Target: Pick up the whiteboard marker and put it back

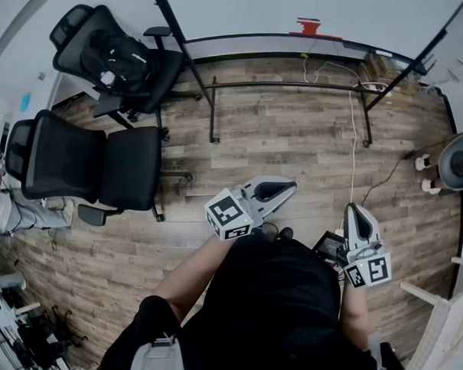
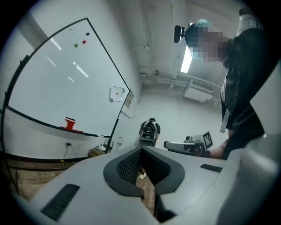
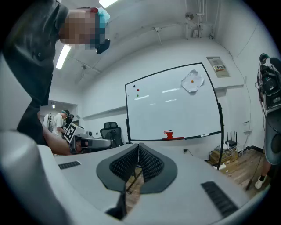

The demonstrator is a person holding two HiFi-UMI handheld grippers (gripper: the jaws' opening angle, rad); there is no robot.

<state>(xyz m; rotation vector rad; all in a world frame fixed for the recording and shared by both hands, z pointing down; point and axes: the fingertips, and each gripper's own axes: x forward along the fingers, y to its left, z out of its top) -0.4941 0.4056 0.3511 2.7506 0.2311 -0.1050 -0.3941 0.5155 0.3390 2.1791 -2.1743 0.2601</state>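
Note:
A whiteboard (image 1: 308, 4) on a black wheeled stand stands at the far side of the wood floor. A red object (image 1: 310, 25) sits on its tray; it also shows as the red object (image 2: 69, 124) in the left gripper view and the red object (image 3: 168, 134) in the right gripper view. I cannot tell whether it is the marker. My left gripper (image 1: 291, 187) is held in front of my body, jaws shut with nothing between them. My right gripper (image 1: 355, 207) is beside it, also shut and empty. Both point toward the board from well back.
Two black office chairs (image 1: 100, 167) stand at the left, one holding a black bag (image 1: 119, 59). A white cable (image 1: 352, 137) runs across the floor under the board's stand (image 1: 288, 84). A person (image 1: 456, 159) stands at the right edge. Boxes (image 3: 226, 156) lie by the wall.

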